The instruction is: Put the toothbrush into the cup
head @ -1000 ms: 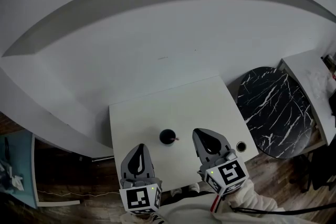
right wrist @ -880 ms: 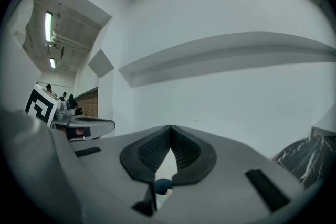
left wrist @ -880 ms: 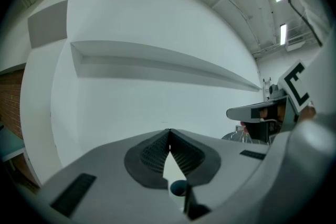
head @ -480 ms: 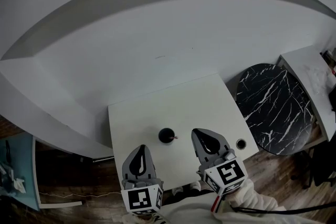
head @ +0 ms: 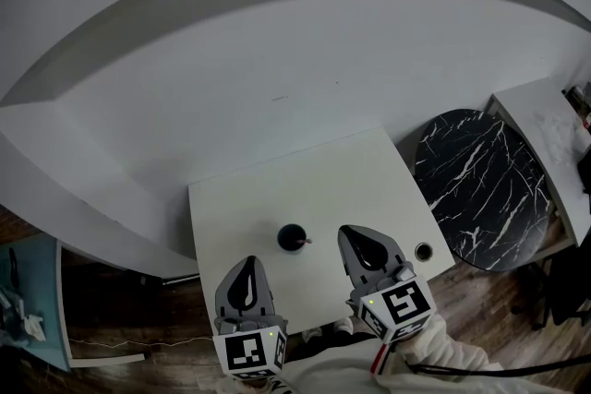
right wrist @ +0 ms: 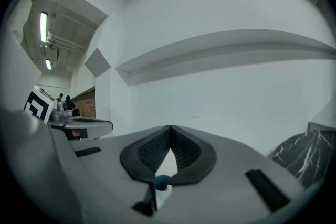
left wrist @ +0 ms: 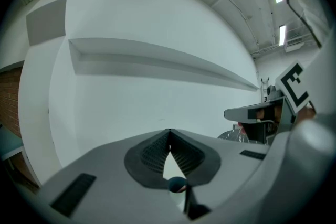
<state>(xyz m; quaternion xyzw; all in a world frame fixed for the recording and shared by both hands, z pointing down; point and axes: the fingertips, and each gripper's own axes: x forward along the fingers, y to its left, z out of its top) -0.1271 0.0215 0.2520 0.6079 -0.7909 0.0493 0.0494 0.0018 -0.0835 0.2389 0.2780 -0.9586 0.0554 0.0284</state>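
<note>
A: Two grippers sit low at the bench's near edge. The left gripper and right gripper point roughly level at the wall, jaws pressed together, holding nothing.
B: Cup?
A: On the bench between them, just ahead, touching neither. The toothbrush is in it.
B: View differences?
A: Each gripper view frames the cup under its closed tips. Only the head view shows the marbled side table.

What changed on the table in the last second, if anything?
Nothing visibly changed. The left gripper and right gripper stay shut and empty over the near part of the table. The cup stands where it was, ahead of and between them.
</note>
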